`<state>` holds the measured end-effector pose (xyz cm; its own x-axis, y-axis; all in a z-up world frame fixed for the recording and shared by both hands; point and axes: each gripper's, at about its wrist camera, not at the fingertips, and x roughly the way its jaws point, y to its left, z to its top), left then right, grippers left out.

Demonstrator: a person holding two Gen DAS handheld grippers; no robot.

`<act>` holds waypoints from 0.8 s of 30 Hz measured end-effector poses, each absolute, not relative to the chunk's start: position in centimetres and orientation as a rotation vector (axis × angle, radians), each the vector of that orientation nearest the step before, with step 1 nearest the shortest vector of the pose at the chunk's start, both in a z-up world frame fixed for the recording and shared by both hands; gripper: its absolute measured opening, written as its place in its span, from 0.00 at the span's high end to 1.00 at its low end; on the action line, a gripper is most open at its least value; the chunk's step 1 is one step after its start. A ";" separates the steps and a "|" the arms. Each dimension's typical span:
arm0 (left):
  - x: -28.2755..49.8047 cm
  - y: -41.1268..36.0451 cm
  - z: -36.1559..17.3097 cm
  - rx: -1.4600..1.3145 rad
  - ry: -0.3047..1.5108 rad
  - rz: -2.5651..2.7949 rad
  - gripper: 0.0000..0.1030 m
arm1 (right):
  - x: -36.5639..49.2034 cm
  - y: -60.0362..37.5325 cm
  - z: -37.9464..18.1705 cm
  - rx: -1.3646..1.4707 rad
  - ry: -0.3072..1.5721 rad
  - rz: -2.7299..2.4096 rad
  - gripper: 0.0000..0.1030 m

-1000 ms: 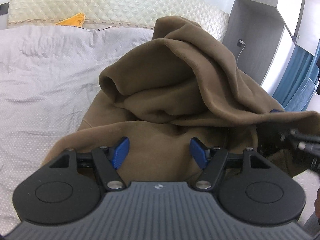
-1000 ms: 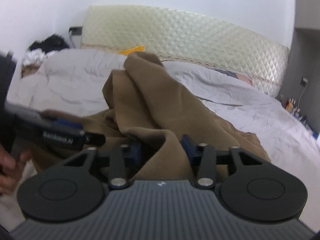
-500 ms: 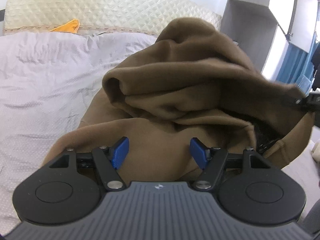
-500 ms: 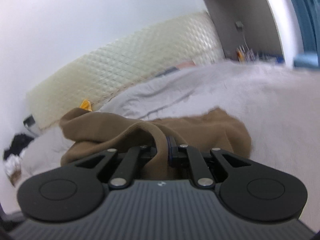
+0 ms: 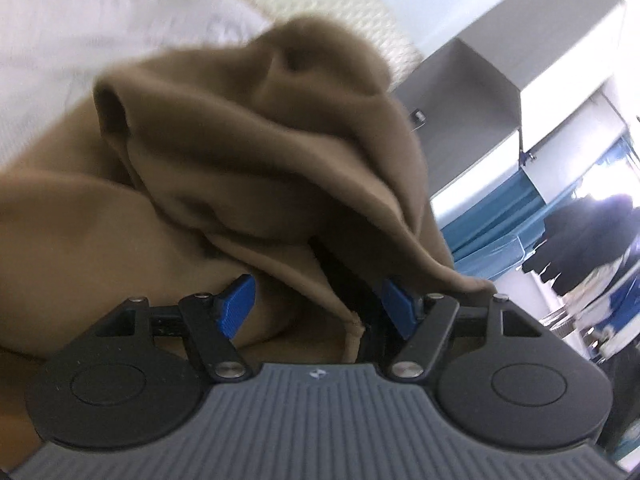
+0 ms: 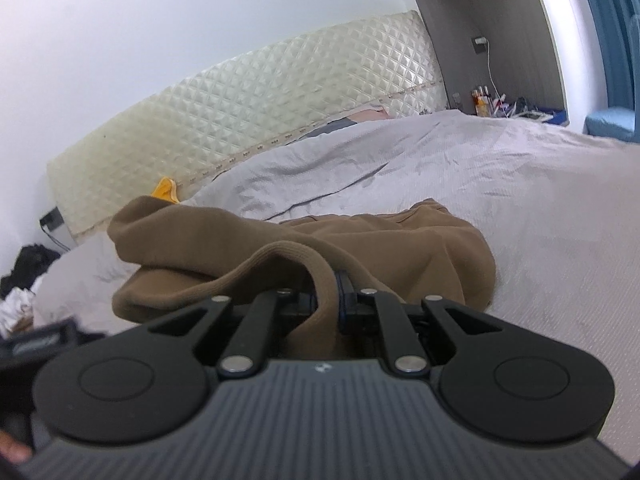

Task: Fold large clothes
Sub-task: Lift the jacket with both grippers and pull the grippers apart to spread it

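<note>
A large brown fleece garment (image 5: 248,152) lies bunched on the bed and fills the left wrist view. My left gripper (image 5: 316,304) is open, its blue pads (image 5: 236,306) wide apart, with folds of the garment hanging between and over them. In the right wrist view the same brown garment (image 6: 400,248) lies in a heap on the grey bedsheet (image 6: 520,200). My right gripper (image 6: 326,300) is shut on the garment's ribbed hem and holds it lifted.
A quilted cream headboard (image 6: 260,120) runs along the back. An orange item (image 6: 166,190) sits at its foot. A grey cabinet (image 5: 480,92) and blue curtain (image 5: 492,216) stand to the right. Dark clothes (image 6: 24,264) lie at the bed's left.
My left gripper has pushed forward and tilted into the garment, so cloth now hangs between its open fingers. My right gripper, still shut on the hem, has swung rightwards.
</note>
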<state>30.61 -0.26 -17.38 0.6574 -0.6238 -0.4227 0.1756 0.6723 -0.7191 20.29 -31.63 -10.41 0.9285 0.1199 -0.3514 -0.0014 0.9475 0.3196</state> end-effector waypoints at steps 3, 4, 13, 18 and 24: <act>32.4 -1.4 -18.0 -0.699 0.740 -0.481 0.27 | 20.4 -31.1 -10.4 0.273 0.375 0.063 0.87; 32.9 -1.8 -18.0 -0.678 0.737 -0.468 0.27 | 20.5 -30.9 -10.5 0.258 0.376 0.064 0.87; 36.3 -2.9 -19.0 -0.618 0.686 -0.301 0.63 | 23.4 -28.8 -11.7 0.130 0.421 0.043 0.88; 34.9 -1.9 -17.6 -0.639 0.571 -0.246 0.91 | 23.2 -28.0 -11.1 0.080 0.336 -0.008 0.90; 30.7 -0.8 -12.6 -0.591 0.377 -0.188 0.94 | 19.8 -27.2 -8.1 0.010 0.108 -0.026 0.92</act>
<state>30.66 -0.78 -12.58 0.9150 -0.2785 -0.2919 0.0651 0.8160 -0.5744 19.82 -27.24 -8.15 0.9938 -0.0257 -0.1080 0.0268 0.9996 0.0085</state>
